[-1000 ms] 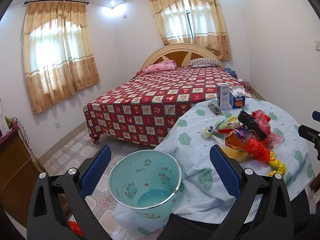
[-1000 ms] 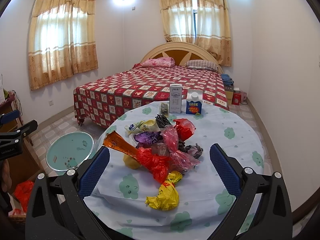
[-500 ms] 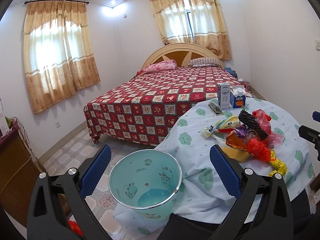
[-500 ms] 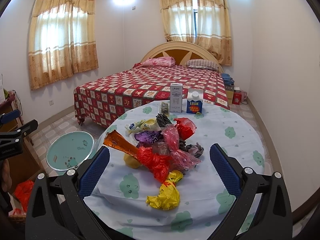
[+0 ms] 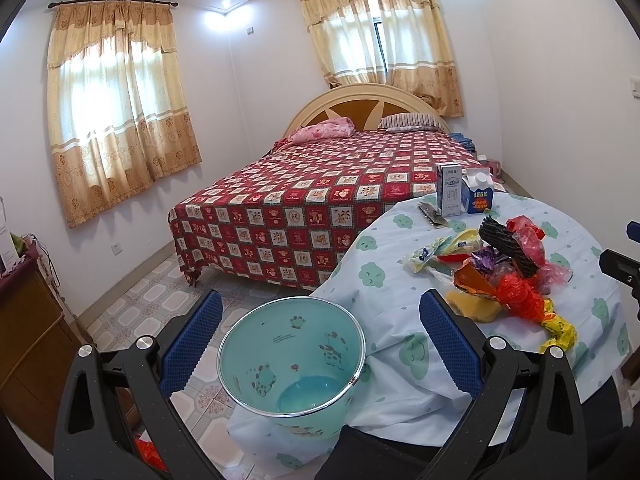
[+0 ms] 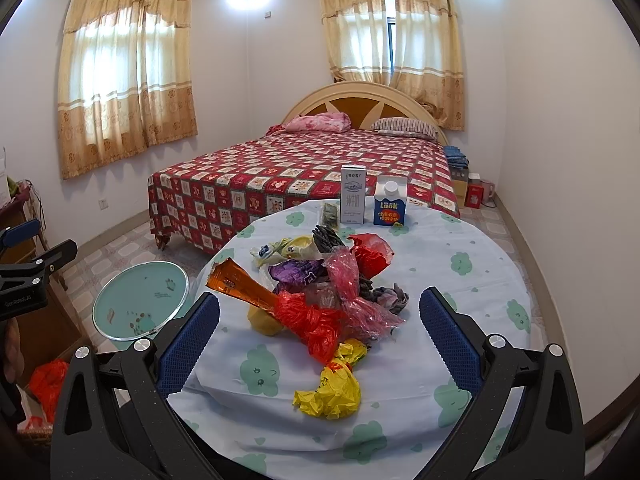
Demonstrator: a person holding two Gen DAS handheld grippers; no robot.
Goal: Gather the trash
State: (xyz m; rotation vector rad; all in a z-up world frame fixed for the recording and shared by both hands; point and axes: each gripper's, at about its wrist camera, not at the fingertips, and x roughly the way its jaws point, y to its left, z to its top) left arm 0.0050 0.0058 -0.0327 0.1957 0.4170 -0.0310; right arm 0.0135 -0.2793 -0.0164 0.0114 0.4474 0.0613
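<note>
A pile of trash point(image 6: 320, 292) lies on the round table point(image 6: 460, 300): crumpled red, pink, purple and yellow plastic bags, an orange wrapper point(image 6: 240, 286) and a yellow ball of plastic point(image 6: 330, 392) nearest me. My right gripper point(image 6: 318, 344) hangs open just short of the pile, nothing between its fingers. A teal bin point(image 5: 292, 364) with cartoon prints stands on the floor at the table's left edge; my left gripper point(image 5: 318, 346) is open above it. The same trash pile point(image 5: 500, 276) shows at right in the left wrist view.
Two cartons, a white one point(image 6: 353, 194) and a blue one point(image 6: 390, 206), stand at the table's far edge. Behind it is a bed with a red patterned cover point(image 6: 300, 172). A wooden cabinet point(image 5: 28, 340) is at far left, a red bag point(image 6: 46, 380) on the floor.
</note>
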